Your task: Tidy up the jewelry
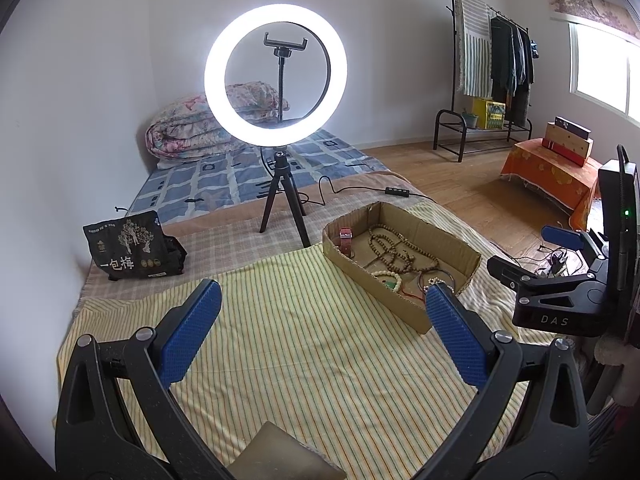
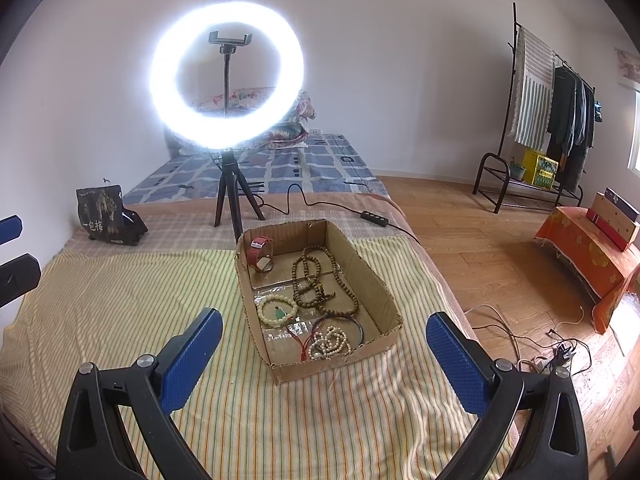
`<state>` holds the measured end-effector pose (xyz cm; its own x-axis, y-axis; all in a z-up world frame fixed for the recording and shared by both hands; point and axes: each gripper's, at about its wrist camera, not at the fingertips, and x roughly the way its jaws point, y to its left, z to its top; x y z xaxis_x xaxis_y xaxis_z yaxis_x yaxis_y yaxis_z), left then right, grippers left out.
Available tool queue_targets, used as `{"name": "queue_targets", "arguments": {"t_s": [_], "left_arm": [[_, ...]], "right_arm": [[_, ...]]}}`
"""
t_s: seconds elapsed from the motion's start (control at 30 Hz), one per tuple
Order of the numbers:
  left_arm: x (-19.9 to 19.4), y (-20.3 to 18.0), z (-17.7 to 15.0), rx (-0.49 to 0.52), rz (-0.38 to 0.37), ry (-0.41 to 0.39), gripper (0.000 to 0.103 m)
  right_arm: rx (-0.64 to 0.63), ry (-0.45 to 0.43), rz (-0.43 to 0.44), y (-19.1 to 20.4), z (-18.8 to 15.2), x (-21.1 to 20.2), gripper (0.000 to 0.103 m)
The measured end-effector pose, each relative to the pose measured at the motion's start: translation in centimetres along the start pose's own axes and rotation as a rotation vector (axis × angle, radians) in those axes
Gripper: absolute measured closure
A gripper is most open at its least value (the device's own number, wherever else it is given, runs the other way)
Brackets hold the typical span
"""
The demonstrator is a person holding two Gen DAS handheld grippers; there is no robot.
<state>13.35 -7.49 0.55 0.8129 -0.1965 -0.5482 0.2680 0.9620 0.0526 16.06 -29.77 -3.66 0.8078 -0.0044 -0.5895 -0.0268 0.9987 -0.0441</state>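
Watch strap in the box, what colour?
Reddish-brown watch strap; clearest in the right wrist view.

The black bag (image 1: pixel 134 248) near the left edge of the bed carries large white characters "一包梅" below a pale tree drawing; the small lines of print above and below them are too fine to read. The black body of the right tongs (image 1: pixel 560 304), seen in the left wrist view, bears the pale letters "DAS". Print on the yellow box (image 1: pixel 489 112) on the clothes rack's lower shelf cannot be read.
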Motion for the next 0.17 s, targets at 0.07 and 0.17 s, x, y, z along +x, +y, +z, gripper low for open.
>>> {"name": "queue_targets", "arguments": {"t_s": [0.07, 0.17], "left_arm": [[-0.07, 0.07, -0.03, -0.001, -0.001, -0.003, 0.000], [-0.12, 0.06, -0.09, -0.003, 0.003, -0.005, 0.000]], "right_arm": [[-0.001, 0.002, 0.000, 0.05, -0.06, 0.05, 0.000], [0.001, 0.002, 0.000, 0.05, -0.07, 0.09, 0.000]]}}
